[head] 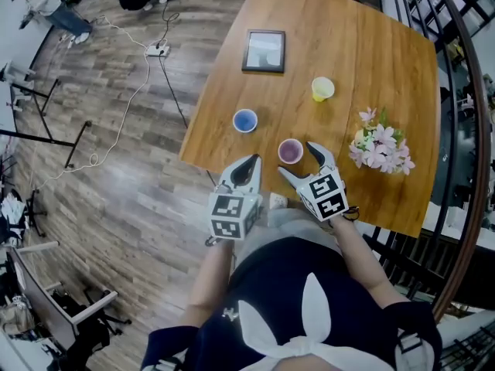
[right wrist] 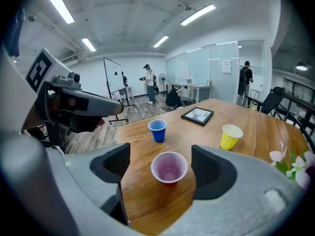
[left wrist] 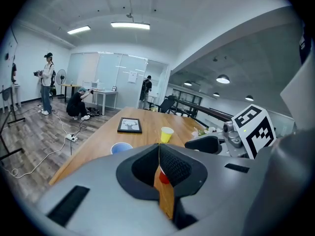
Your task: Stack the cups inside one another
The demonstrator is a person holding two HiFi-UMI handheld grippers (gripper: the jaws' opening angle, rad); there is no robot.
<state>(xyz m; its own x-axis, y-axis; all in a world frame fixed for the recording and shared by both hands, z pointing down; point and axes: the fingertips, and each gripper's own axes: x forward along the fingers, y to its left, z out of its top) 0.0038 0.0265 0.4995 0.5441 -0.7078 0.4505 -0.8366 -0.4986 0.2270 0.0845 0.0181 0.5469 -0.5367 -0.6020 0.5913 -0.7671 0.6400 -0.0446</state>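
Item: pink cup (head: 290, 151), upright by the counter's (head: 348, 52) near edge, between your right gripper's (head: 296, 159) spread jaws, untouched. Probably light, thin-walled, crushable: take it mid-wall, gently. Blue cup (head: 245, 120) and yellow cup (head: 322, 88) stand further in. Your left gripper (head: 249, 165): jaws pressed together, empty.

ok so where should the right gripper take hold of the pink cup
By its side wall just under the rim, approaching from the near side. The pink cup stands upright, mouth up, tapering downward, in line with the gap between the right gripper's open jaws.
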